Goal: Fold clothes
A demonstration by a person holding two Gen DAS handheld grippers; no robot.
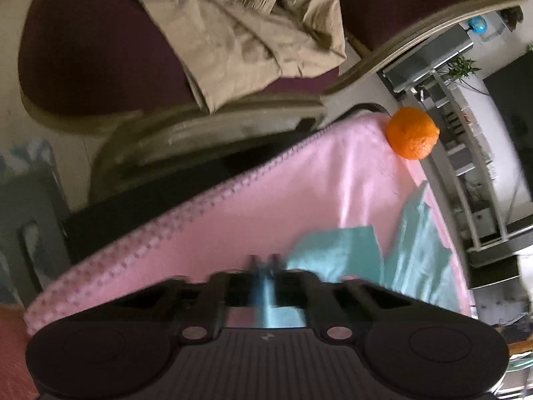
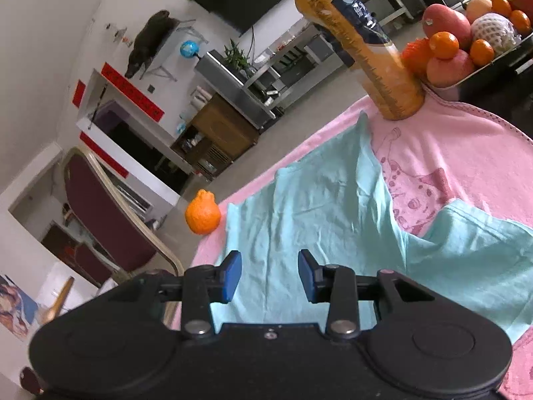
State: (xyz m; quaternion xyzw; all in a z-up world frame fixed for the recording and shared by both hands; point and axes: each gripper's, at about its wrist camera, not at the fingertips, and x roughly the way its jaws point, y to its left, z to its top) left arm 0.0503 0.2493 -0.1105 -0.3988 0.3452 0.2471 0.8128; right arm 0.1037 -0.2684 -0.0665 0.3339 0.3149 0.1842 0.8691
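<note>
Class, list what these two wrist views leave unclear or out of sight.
- Left wrist view: whether the left gripper, jaws closed, pinches the teal garment; motion blur smears the tips.
- Right wrist view: the garment's near hem, hidden behind the right gripper, jaws open.
- Right wrist view: the fruit tray, cut off by the frame edge.
- Right wrist view: the bottle label, too blurred to read.

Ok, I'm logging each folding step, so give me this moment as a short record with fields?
garment: light blue garment, spread rumpled on the pink blanket
left claw: shut on a fold of the garment
right claw: open over the garment, gripping nothing
nearby: loose orange at the blanket's edge; orange drink bottle standing on the blanket; fruit tray behind the bottle
</note>
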